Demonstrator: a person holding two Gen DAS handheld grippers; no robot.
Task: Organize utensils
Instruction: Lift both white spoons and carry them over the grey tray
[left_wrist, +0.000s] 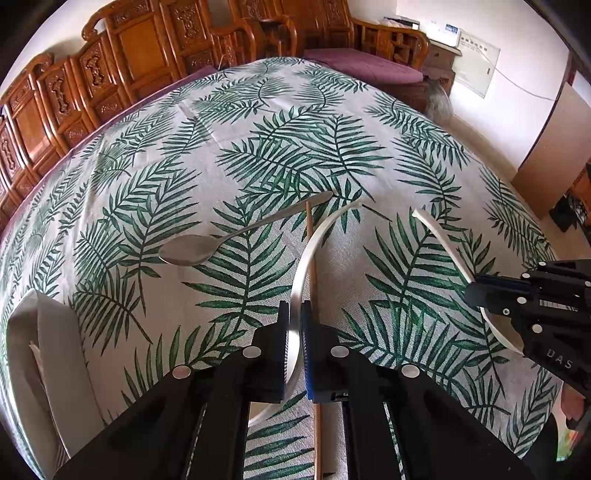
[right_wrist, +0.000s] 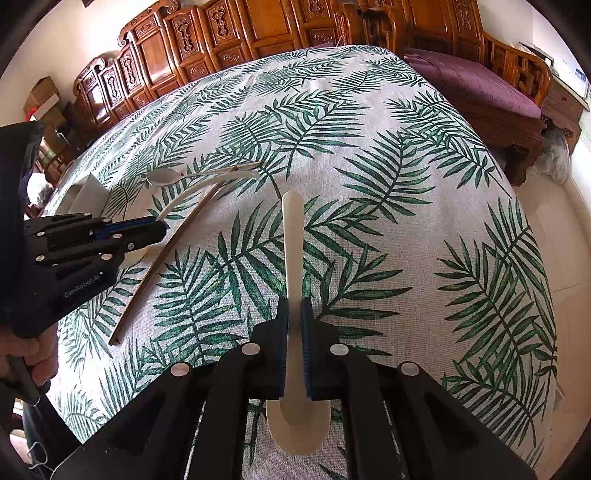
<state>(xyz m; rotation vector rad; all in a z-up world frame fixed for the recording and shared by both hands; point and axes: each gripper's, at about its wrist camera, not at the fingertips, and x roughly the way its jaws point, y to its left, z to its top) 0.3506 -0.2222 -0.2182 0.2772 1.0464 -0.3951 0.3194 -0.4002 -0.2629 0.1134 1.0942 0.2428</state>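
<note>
In the left wrist view my left gripper (left_wrist: 294, 310) is shut on the curved handle of a white spoon (left_wrist: 308, 247), whose bowl end lies under the fingers. A metal spoon (left_wrist: 188, 250) lies on the cloth to the left, and a wooden chopstick (left_wrist: 309, 236) runs alongside the held spoon. My right gripper (right_wrist: 294, 306) is shut on the handle of a second white spoon (right_wrist: 293, 240), with its bowl (right_wrist: 297, 428) below the fingers. From the right wrist view, the left gripper (right_wrist: 160, 229), chopstick (right_wrist: 166, 251) and metal spoon (right_wrist: 162, 177) lie at the left.
A leaf-print tablecloth (left_wrist: 258, 122) covers the table. A white container (left_wrist: 40, 350) stands at the left edge of it. Carved wooden chairs (left_wrist: 140, 48) line the far side, and a bench with a purple cushion (right_wrist: 472, 85) stands at the right. A hand (right_wrist: 33, 354) holds the left gripper.
</note>
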